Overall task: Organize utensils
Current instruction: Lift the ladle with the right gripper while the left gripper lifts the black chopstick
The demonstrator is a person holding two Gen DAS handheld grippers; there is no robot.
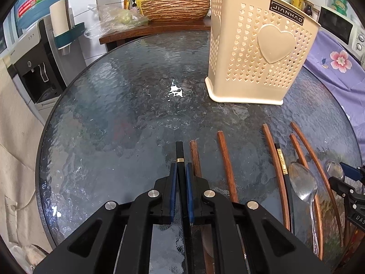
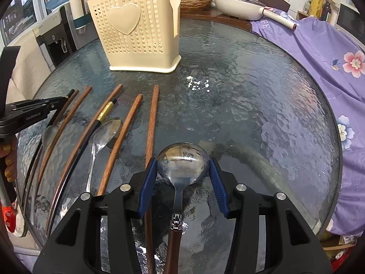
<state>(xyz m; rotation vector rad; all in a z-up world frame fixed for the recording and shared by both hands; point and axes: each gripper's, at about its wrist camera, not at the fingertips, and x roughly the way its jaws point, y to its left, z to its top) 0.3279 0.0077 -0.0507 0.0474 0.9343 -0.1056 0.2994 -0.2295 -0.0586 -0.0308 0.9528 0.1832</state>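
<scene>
Two grippers work at once, and each has its own risk. The left gripper [image 1: 180, 175] has its jaws pressed onto a thin black chopstick with a gold band [image 1: 179, 153], which lies on the round dark glass table [image 1: 114, 114]; such a narrow stick can swing or slip out when lifted. The right gripper [image 2: 182, 171] has its jaws spread around the bowl of a shiny metal spoon with a brown handle [image 2: 182, 162], apparently not yet squeezing; the curved, smooth bowl may pop out when they close. The cream perforated plastic holder [image 1: 257, 52] stands well apart and looks light, so a careless drop could tip it.
</scene>
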